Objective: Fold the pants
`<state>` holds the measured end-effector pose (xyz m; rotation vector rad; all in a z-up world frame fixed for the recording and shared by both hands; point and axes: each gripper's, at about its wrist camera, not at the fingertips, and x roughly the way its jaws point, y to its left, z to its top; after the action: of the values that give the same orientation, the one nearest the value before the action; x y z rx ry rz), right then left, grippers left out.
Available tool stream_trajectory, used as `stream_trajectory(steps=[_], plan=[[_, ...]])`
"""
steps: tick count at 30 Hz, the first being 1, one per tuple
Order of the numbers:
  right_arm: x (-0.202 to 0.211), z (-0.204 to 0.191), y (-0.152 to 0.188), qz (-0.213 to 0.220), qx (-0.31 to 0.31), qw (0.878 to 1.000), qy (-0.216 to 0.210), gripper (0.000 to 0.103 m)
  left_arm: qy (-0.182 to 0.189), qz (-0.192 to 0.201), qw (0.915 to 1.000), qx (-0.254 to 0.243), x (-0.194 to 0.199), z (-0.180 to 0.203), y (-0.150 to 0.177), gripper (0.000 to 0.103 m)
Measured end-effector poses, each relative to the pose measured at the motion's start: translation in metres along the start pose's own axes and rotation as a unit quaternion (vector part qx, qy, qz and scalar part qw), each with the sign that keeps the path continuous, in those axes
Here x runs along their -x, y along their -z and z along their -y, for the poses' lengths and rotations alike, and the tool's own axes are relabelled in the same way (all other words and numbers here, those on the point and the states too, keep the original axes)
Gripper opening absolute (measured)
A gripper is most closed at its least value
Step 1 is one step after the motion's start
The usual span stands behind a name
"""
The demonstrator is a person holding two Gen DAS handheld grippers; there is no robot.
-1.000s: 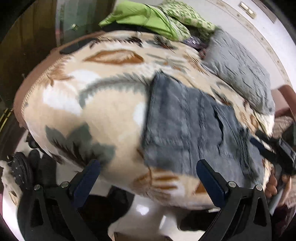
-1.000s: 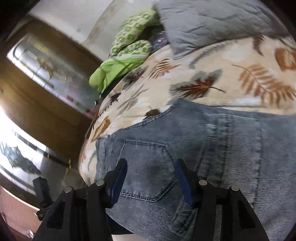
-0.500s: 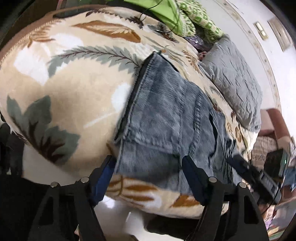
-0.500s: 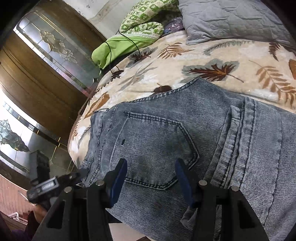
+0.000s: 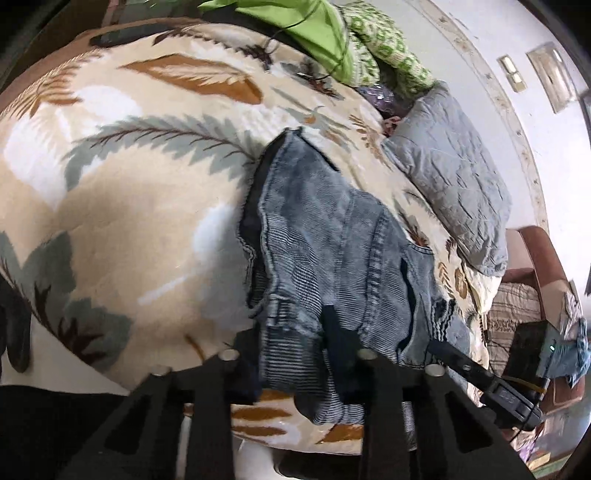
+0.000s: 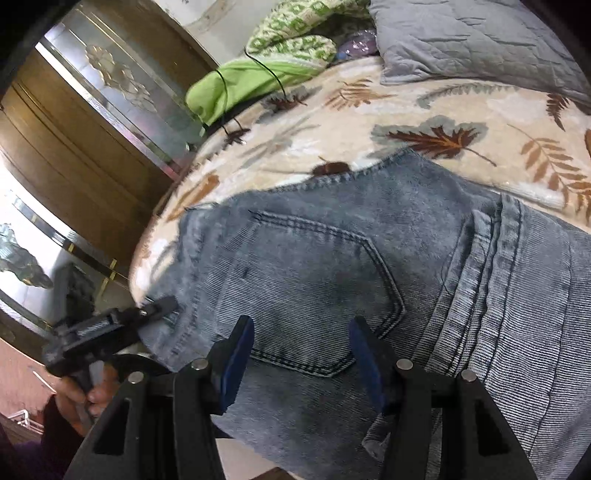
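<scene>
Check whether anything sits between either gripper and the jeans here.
Nothing visible does. The left gripper already has jeans fabric between its fingers at the near edge. The right gripper is open directly over the back pocket, with only denim in front of it.

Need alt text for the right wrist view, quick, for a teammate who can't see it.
The open right tool hovers over the back pocket of grey-blue jeans lying on a leaf-print blanket. The left tool meets the jeans' edge at lower left; a grey pillow lies beyond.
</scene>
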<state>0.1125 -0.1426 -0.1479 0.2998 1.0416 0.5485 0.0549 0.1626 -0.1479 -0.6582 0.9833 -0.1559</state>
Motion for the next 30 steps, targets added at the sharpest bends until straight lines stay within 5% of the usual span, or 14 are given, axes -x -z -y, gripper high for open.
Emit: stream_trajectory(steps=[2, 13, 23, 27, 30], plan=[[-0.008, 0.004, 0.000, -0.013, -0.006, 1.000, 0.015, 0.038, -0.007, 0.007, 0.9997, -0.023, 0.001, 0.009, -0.001, 0.022], [-0.014, 0.012, 0.000, -0.019, 0.010, 1.000, 0.022, 0.036, -0.001, 0.055, 0.9897, -0.132, 0.032, 0.076, -0.004, 0.019], [0.007, 0.046, 0.006, -0.024, -0.061, 0.996, -0.056, 0.034, 0.046, 0.065, 0.9549, -0.286, 0.047, 0.206, 0.018, 0.019], [0.063, 0.087, 0.006, 0.062, -0.120, 0.989, -0.065, 0.035, 0.077, 0.042, 0.9367, -0.339, 0.033, 0.261, 0.040, 0.019], [0.120, 0.132, 0.013, 0.149, -0.176, 0.971, -0.060, 0.035, 0.097, 0.017, 0.9218, -0.375, 0.013, 0.303, 0.063, 0.019]])
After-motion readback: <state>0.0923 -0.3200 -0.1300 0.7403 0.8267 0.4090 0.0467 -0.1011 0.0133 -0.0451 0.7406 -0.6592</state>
